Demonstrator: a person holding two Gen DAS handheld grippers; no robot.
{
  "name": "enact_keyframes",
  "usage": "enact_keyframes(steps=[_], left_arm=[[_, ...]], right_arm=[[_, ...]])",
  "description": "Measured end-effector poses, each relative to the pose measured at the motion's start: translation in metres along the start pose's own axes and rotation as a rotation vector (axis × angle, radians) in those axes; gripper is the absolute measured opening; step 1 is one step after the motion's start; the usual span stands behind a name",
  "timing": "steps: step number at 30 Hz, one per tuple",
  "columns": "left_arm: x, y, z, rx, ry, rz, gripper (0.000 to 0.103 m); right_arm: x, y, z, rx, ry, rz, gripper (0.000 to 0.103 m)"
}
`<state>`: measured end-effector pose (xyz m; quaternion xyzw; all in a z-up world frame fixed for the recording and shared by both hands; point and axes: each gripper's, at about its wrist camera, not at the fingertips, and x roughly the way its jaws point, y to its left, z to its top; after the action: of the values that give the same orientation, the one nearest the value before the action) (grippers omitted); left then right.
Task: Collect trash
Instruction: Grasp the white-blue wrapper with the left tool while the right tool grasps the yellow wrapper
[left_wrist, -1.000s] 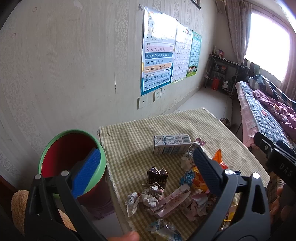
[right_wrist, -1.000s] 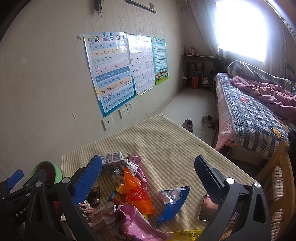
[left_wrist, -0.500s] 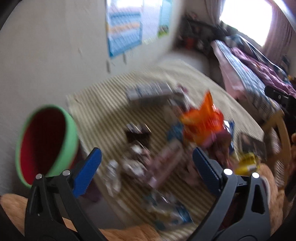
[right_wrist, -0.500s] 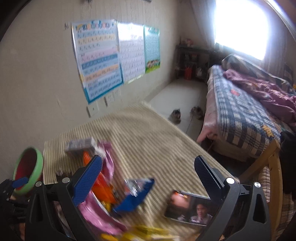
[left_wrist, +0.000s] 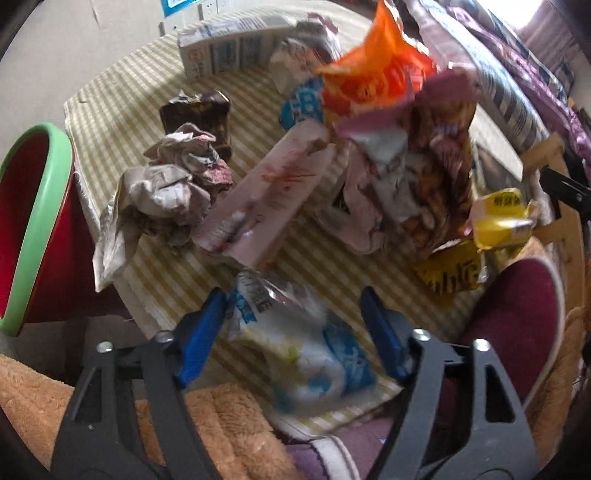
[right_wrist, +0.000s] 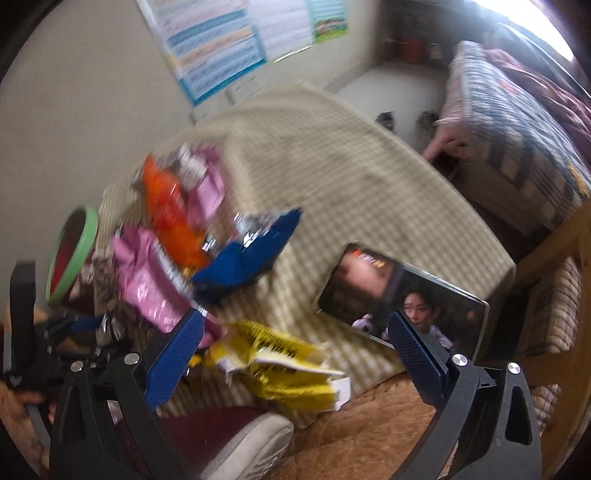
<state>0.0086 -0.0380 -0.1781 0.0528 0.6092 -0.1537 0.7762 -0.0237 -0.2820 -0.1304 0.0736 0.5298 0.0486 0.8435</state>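
Note:
Trash lies piled on a checked tablecloth (left_wrist: 129, 96). My left gripper (left_wrist: 293, 334) points steeply down at the table's near edge, its jaws closing with a white and blue wrapper (left_wrist: 299, 350) between the blue pads; I see no firm squeeze through the blur. My right gripper (right_wrist: 295, 350) stands wide open over a yellow wrapper (right_wrist: 284, 365) at the near edge, not touching it. A red bin with a green rim (left_wrist: 33, 221) stands beside the table's left edge, and the bin (right_wrist: 74, 254) also shows in the right wrist view.
Further in lie crumpled paper (left_wrist: 173, 184), a pink box (left_wrist: 266, 192), a brown wrapper (left_wrist: 199, 110), a milk carton (left_wrist: 229, 51), an orange bag (left_wrist: 373, 74) and a blue bag (right_wrist: 247, 258). A phone (right_wrist: 399, 295) plays video. A bed (right_wrist: 517, 110) stands right.
Both grippers have dropped and tipped down toward the table's near edge. The left jaws have narrowed around the white and blue wrapper. The right gripper now hangs over the yellow wrapper.

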Motion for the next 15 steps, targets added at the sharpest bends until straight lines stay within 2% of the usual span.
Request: enact_keyframes(steps=[3,7,9,10,13,15], left_arm=[[0.006,0.000,-0.004,-0.014,0.022,-0.007,0.052],[0.005,0.002,-0.007,-0.045,0.022,-0.026,0.052],[0.004,0.002,-0.008,-0.050,0.030,-0.018,0.064],[0.003,0.003,-0.009,-0.054,0.035,-0.024,0.066],[-0.002,0.008,-0.015,-0.077,0.067,-0.065,0.066],[-0.005,0.015,-0.029,-0.077,0.086,-0.074,0.066]], right_arm=[[0.004,0.008,-0.002,-0.067,0.044,0.023,0.096],[0.005,0.007,-0.005,-0.146,0.106,0.068,0.096],[0.009,0.005,-0.005,-0.180,0.143,0.078,0.096],[0.011,0.006,-0.005,-0.191,0.157,0.082,0.096],[0.020,0.007,-0.005,-0.228,0.199,0.089,0.096],[0.027,0.008,-0.005,-0.227,0.213,0.100,0.091]])
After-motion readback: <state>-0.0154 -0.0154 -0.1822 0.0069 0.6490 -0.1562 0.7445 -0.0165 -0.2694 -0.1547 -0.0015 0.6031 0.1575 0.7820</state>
